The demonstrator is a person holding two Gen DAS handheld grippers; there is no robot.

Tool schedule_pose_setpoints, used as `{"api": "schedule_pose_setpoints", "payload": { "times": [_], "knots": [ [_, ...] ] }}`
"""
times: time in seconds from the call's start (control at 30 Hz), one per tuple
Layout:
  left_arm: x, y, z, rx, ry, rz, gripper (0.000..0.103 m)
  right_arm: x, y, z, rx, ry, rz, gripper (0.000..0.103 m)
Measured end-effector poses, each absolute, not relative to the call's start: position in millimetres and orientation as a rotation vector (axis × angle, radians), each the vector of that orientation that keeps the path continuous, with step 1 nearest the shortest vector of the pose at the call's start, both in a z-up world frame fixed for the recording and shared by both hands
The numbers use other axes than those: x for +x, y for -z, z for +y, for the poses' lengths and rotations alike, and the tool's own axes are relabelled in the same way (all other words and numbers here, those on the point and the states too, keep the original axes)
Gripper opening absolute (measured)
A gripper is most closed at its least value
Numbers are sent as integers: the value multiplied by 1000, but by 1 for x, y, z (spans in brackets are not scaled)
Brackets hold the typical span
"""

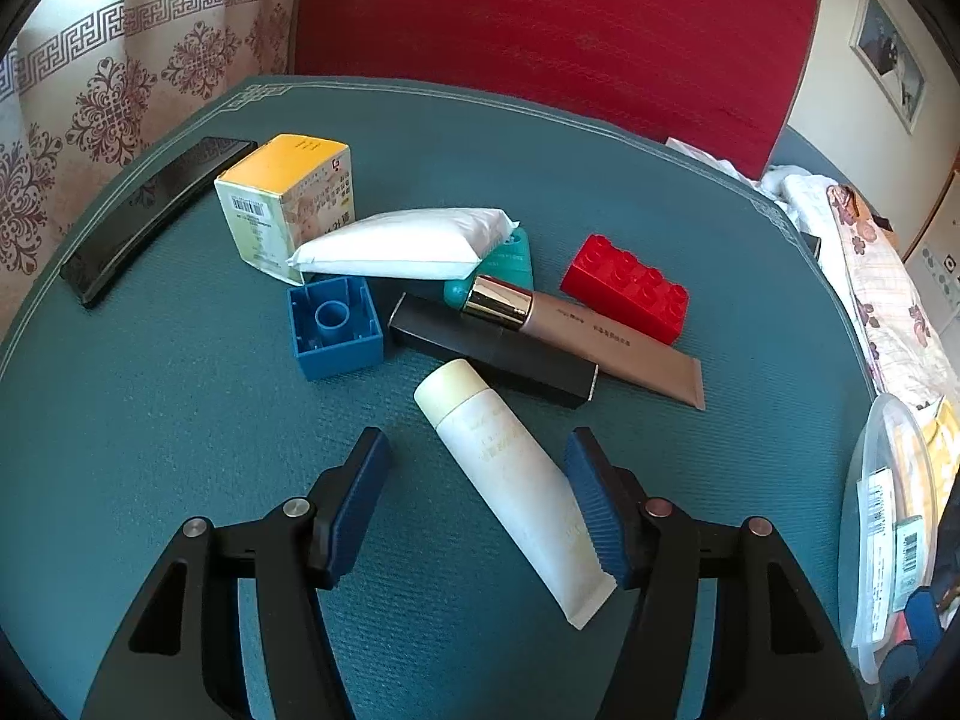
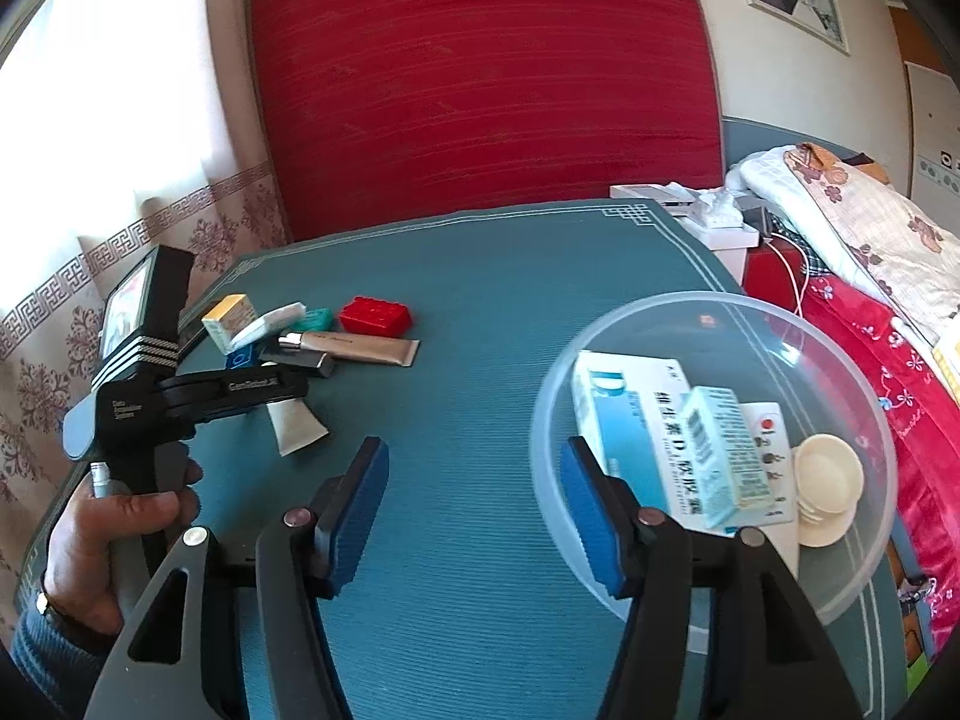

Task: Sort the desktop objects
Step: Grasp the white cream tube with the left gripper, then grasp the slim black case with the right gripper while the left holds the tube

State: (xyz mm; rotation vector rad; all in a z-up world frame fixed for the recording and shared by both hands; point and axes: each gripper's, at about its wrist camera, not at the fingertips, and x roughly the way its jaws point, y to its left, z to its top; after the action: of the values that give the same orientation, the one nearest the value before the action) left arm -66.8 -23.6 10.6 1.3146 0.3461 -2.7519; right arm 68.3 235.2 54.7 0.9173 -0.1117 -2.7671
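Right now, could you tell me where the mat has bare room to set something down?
Bare mat lies between the clear bowl and the cream tube, and left of the blue block below the black case. It is crowded around the tissue pack and red brick.

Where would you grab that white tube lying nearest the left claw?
I'd take the white tube across its round body, about midway, coming down from above. It lies flat on the mat, slanting between the left gripper's open fingers. The crimped end is flat and floppy; the body gives the pads firmer sides.
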Motion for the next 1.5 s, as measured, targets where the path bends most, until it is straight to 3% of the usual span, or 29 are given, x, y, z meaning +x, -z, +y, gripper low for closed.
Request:
{"api": "schedule_pose_setpoints", "payload": {
  "times": [0.5,0.77,0.83,0.9,0.97,1.5],
  "knots": [
    [-56,-12,-58,1298,2692,336,65,64,-45,206,948,2698,-72,64],
    [-68,-7,-47,1292,2719,176,65,59,-42,195,982,2676,-35,64],
    [-66,-7,-50,1279,2749,183,58,56,-40,192,998,2666,-38,64],
    [-63,-8,-51,1277,2776,180,40,52,-38,188,1017,2654,-38,64],
    [-62,-9,-52,1288,2800,188,29,47,-35,184,1033,2638,-36,64],
    [-26,-19,-90,1260,2806,252,29,-11,-15,140,1130,2530,-20,64]
  ]
}}
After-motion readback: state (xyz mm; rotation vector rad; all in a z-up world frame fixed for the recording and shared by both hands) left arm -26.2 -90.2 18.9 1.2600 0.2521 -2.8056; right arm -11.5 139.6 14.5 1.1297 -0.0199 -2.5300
